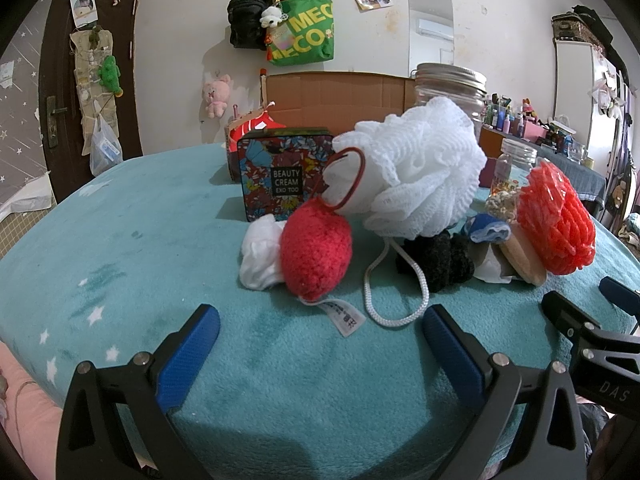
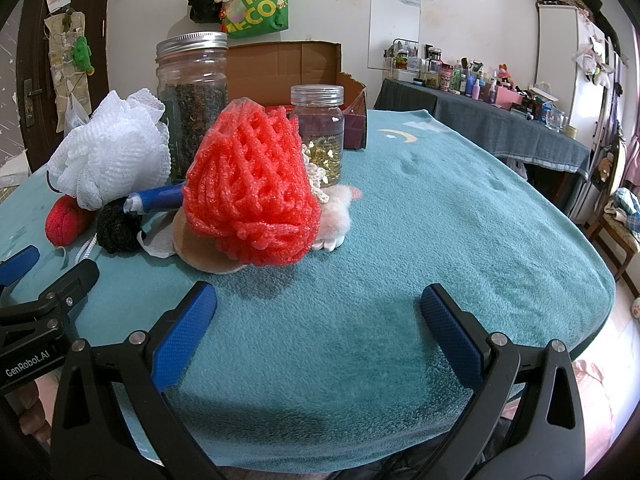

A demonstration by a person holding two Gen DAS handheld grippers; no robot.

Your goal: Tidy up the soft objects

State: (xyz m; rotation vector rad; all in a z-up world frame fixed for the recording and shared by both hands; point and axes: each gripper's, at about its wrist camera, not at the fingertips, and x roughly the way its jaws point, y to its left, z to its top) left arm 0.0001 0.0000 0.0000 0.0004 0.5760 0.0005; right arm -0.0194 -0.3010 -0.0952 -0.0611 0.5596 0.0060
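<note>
Soft things heaped at the middle of a blanket-covered table [image 2: 440,220], jars and boxes behind.

Left to right in the pile: a crumpled cloth [image 1: 260,256], a knitted pouch [image 1: 316,252] touching it, a mesh bath puff [image 1: 412,172] resting above a dark scrunchie [image 1: 436,258], then a foam net bundle [image 2: 254,188] set on a flat round pad [image 2: 200,248] at the right end. A tin [image 1: 280,172] is stood behind the pouch. A large jar [image 2: 192,100] is placed behind the puff, a small jar [image 2: 318,128] behind the foam net, a cardboard box [image 2: 288,64] farthest back.
</note>
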